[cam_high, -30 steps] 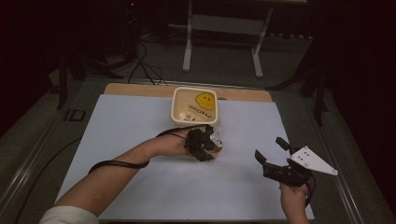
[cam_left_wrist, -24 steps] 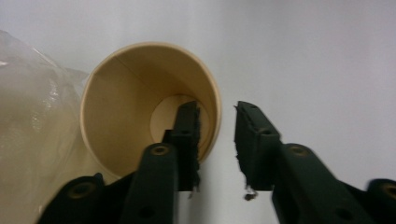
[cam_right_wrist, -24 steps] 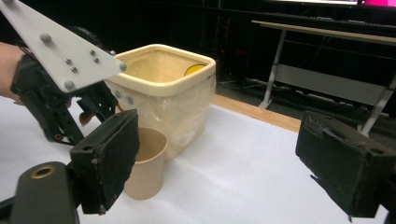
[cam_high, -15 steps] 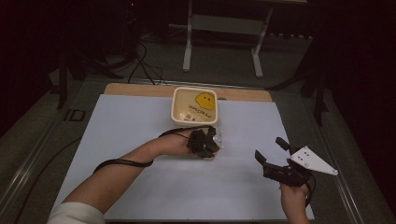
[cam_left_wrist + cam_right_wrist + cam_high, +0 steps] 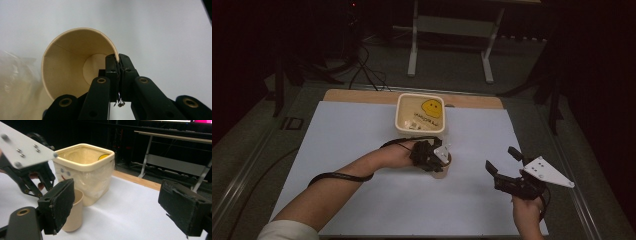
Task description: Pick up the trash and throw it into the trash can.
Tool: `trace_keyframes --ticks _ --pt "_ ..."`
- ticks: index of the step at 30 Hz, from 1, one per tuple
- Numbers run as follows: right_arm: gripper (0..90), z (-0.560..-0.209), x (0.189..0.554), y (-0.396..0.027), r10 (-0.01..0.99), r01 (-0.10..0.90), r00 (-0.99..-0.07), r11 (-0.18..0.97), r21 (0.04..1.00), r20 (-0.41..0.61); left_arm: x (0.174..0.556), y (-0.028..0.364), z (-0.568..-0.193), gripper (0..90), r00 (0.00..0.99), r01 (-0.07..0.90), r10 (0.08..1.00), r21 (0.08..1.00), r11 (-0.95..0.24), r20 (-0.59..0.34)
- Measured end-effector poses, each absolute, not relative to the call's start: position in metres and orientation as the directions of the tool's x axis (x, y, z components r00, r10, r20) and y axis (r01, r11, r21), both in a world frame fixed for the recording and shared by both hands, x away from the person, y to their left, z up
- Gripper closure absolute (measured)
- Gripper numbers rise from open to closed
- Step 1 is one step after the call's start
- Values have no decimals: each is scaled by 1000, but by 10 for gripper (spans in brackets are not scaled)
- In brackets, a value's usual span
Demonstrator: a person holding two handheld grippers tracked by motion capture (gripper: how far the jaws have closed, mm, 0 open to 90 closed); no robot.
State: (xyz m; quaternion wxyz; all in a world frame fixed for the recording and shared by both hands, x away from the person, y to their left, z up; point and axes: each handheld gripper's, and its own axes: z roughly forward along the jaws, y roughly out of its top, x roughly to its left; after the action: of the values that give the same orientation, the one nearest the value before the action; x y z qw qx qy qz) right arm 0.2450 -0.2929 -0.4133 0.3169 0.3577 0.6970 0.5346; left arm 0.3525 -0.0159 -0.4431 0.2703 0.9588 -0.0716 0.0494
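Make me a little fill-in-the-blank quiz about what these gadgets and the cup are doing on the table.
1. The left gripper has its fingers pinched on the ____ of the paper cup.
2. The right gripper holds nothing, and its fingers stand ____.
3. Just behind the cup stands a cream tub with a ____ smiley face inside.
4. Cup and tub rest on a ____ sheet covering the table.

Missing words: rim; open; yellow; white
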Motion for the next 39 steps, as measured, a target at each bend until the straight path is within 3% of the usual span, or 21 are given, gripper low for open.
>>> trace_keyframes --ticks 14,39 --pt "138 -412 244 -293 841 158 -538 169 973 -58 337 -4 -413 888 982 -187 -166 572 -799 89" --pt "138 -411 244 -292 843 159 -535 161 974 -52 318 14 -356 888 976 -216 -186 601 -769 113"
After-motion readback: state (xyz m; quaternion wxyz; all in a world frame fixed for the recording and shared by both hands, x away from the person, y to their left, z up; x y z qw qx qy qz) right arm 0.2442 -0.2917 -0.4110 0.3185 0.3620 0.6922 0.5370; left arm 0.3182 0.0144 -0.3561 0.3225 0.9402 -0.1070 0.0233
